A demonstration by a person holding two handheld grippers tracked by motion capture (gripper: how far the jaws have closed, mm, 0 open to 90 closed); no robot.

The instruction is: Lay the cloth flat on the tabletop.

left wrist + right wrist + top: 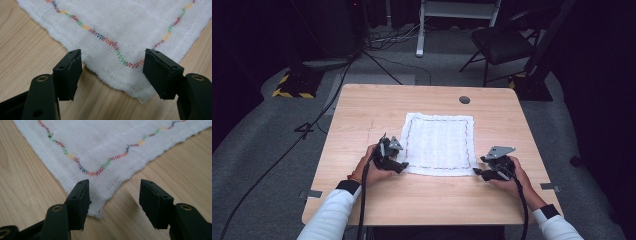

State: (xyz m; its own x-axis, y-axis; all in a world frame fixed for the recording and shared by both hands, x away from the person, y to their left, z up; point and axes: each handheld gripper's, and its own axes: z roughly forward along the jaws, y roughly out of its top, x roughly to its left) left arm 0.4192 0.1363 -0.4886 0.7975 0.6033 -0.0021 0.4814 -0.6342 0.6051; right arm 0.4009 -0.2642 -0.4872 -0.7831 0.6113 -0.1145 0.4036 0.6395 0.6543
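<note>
Black jaws of the left claw (113, 71) stand apart, empty, astride one near corner of a white stitched cloth (130, 27) lying flat on the worktop (22, 50). Opposite, the right claw (113, 202) gapes beside the other corner. Thin, limp, light fabric; pinching each corner's hem looks surest.

table: light wooden table (362, 115), its top pale and grained
grommet: round dark cable grommet (464, 100) set in the tabletop near the far edge, right of centre
chair: black folding chair (502, 42) on the floor beyond the far right corner
cables: black cables (337, 85) trailing over the grey floor left of the table
hazard base: yellow-and-black striped base (294, 85) far left
white frame: white metal stand (452, 15) at the back
</note>
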